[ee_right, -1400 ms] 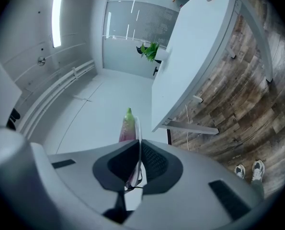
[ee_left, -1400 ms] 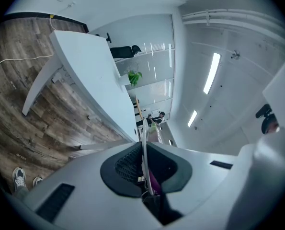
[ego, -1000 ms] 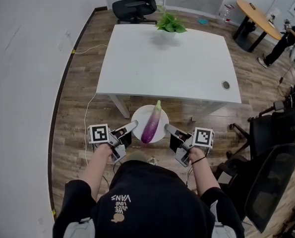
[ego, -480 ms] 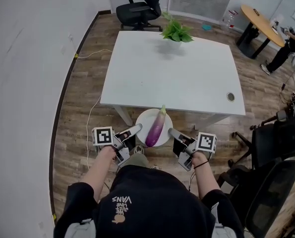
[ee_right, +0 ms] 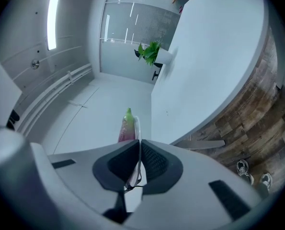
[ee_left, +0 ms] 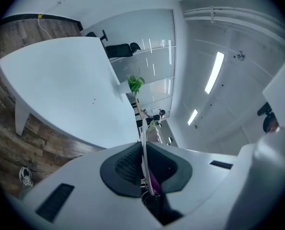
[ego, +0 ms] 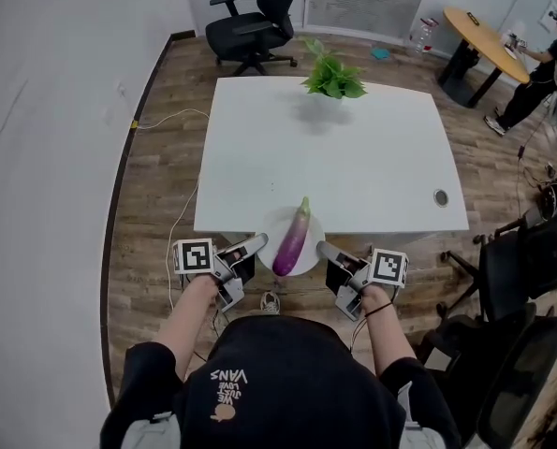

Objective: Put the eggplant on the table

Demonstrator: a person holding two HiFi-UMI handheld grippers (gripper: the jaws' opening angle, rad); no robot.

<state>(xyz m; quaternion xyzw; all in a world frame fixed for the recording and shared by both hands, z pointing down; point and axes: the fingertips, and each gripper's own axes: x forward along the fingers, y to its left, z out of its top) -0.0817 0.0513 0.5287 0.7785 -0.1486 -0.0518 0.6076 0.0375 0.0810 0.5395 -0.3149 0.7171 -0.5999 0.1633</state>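
Here, a glossy purple eggplant (ego: 290, 238) with a green stem lies lengthwise on a round white plate (ego: 313, 253). The plate is carried level between the two grippers at the near edge of the large white rectangular table (ego: 353, 148). In the head view the plate's far rim overlaps that edge, but whether it is already above the top cannot be told. The left gripper (ego: 257, 243) is clamped on the plate's left rim and the right gripper (ego: 321, 247) on its right rim. Each gripper view shows the thin white rim pinched between ribbed dark pads, with the eggplant beyond.

Step in hand (judged): bringing the load over the tabletop. To do it well, both hands should advance together and hold the plate flat, since the round-bodied eggplant lies loose and could roll toward either rim. The plate's underside should clear the table edge before lowering. Neither grip should slacken until the plate rests on the top.

Surface and room: the tabletop is bare and matt apart from a leafy green potted plant (ego: 332, 75) at its far edge and a round cable port (ego: 441, 197) near the right corner. A wood-plank floor (ego: 152, 204) surrounds the table. A black office chair (ego: 255, 12) stands beyond it, and an oval wooden table (ego: 489, 31) and a person (ego: 538, 68) are at far right.
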